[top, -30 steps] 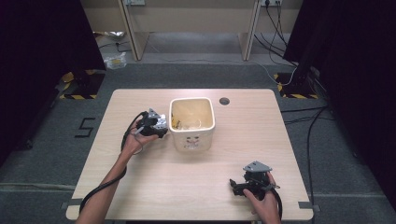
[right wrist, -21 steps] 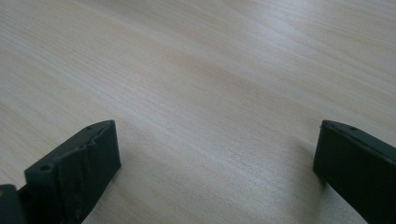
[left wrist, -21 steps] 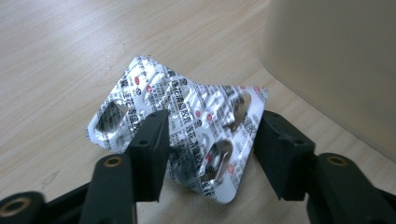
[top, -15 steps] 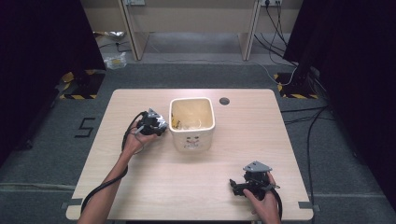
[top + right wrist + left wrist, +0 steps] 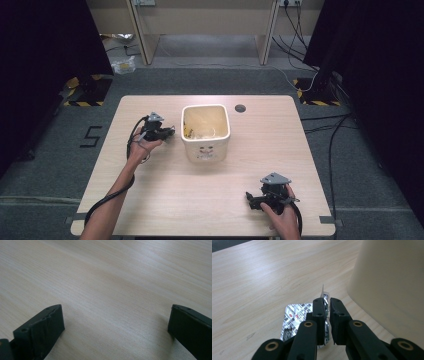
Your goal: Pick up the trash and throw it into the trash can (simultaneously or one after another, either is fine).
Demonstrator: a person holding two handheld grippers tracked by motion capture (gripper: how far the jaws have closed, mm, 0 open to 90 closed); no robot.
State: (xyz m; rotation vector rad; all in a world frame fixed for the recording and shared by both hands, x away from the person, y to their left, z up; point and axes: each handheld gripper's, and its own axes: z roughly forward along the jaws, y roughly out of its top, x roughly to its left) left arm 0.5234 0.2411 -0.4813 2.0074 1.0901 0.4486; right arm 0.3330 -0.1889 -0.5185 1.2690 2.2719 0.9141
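Silver foil is showing between the jaws of the left gripper [image 5: 326, 305]: a blister pack [image 5: 295, 317] of pills, its printed face with small red marks lying over the pale wooden tabletop [image 5: 262, 277]. The jaws have just been closing and are now pinching the pack's edge, with a crumpled strip of foil standing up between them. Just to the right in the left gripper view, the cream wall of a bin [image 5: 392, 285] is rising close beside the jaws. In the high view the left gripper [image 5: 167, 133] is sitting near the bin's [image 5: 206, 142] left side, and the bin is holding some light scraps inside. A small dark round hole [image 5: 240, 108] is sitting in the tabletop behind the bin. The right gripper [image 5: 252, 201] is resting well apart at the near right of the tabletop, its jaws standing wide over bare wood in the right gripper view.
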